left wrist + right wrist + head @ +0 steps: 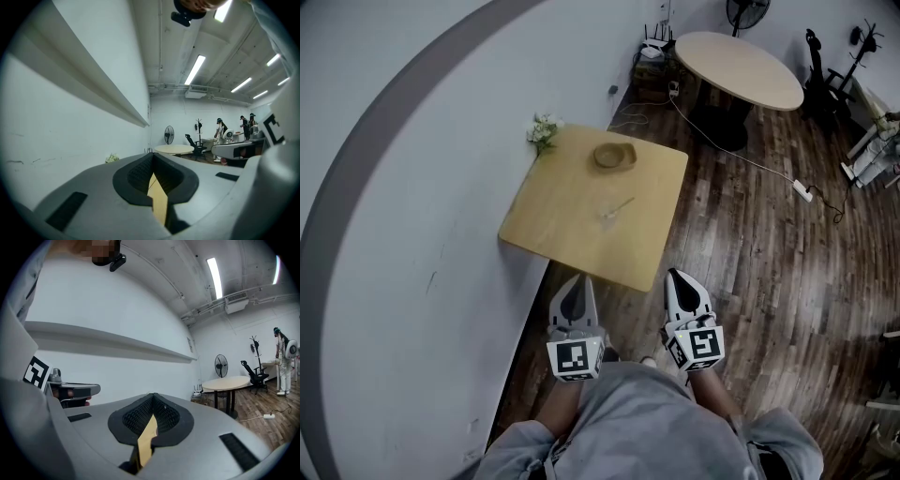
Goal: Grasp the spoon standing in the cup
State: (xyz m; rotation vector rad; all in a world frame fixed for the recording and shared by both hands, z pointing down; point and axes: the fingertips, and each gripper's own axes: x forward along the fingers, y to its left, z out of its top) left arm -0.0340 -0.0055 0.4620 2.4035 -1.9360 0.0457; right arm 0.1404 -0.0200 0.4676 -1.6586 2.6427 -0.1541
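Note:
A square wooden table (pixel 581 239) stands against the white wall. On its far part sits a low, wooden, bowl-like cup (pixel 614 156). A slim, pale spoon-like piece (pixel 617 207) lies flat on the tabletop nearer to me, apart from the cup. Both grippers hang over the floor in front of the table's near edge, well short of these things. My left gripper (pixel 574 279) (pixel 152 161) has its jaws together with nothing in them. My right gripper (pixel 678 275) (pixel 151 401) is likewise shut and empty. Each gripper view shows only a sliver of tabletop between the jaws.
A small bunch of white flowers (pixel 544 131) sits at the table's far left corner by the wall. Beyond it stand a round table (pixel 741 67), a fan (pixel 168 134) and a white cable with a power strip (pixel 803 191) on the dark wood floor. People stand far back (pixel 220 129).

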